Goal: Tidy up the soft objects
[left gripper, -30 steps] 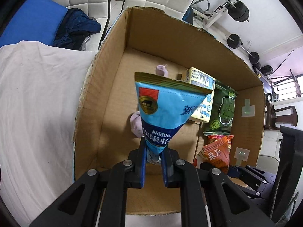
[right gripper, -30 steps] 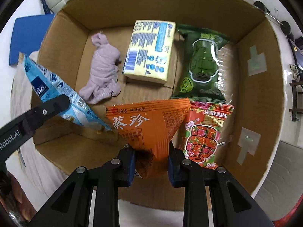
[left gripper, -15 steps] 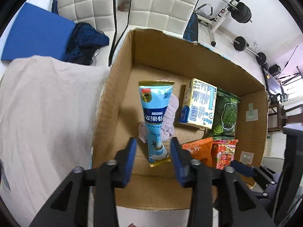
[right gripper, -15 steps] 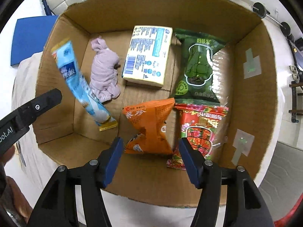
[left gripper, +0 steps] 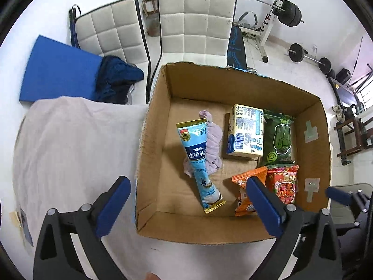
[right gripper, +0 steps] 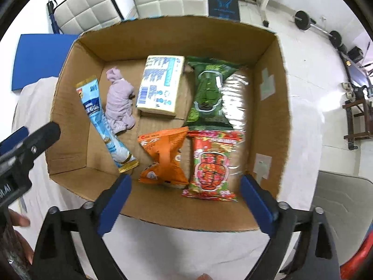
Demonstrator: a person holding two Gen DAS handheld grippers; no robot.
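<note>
An open cardboard box [left gripper: 149, 163] [right gripper: 283, 107] holds several soft items. A light-blue Nestle packet [left gripper: 198, 161] [right gripper: 102, 121] lies inside, partly on a lilac cloth toy [left gripper: 213, 144] [right gripper: 120, 102]. An orange snack bag [left gripper: 244, 191] [right gripper: 163, 156], a red snack bag [left gripper: 283, 183] [right gripper: 213, 163], a green bag [left gripper: 277, 140] [right gripper: 209, 93] and a pale yellow pack [left gripper: 247, 131] [right gripper: 160, 86] lie there too. My left gripper [left gripper: 186, 204] is open and empty above the box's near edge. My right gripper [right gripper: 185, 203] is open and empty, likewise above the near edge.
The box stands on a table under a white cloth [left gripper: 70, 154]. Behind it are two white padded chairs [left gripper: 195, 23], a blue pad [left gripper: 58, 72] with dark blue cloth, and weight equipment [left gripper: 289, 11]. The left gripper's arm [right gripper: 25, 147] shows at the right wrist view's left.
Both grippers have opened wide and pulled back and up from the box. The blue packet and the orange bag were let go and now lie inside the box.
</note>
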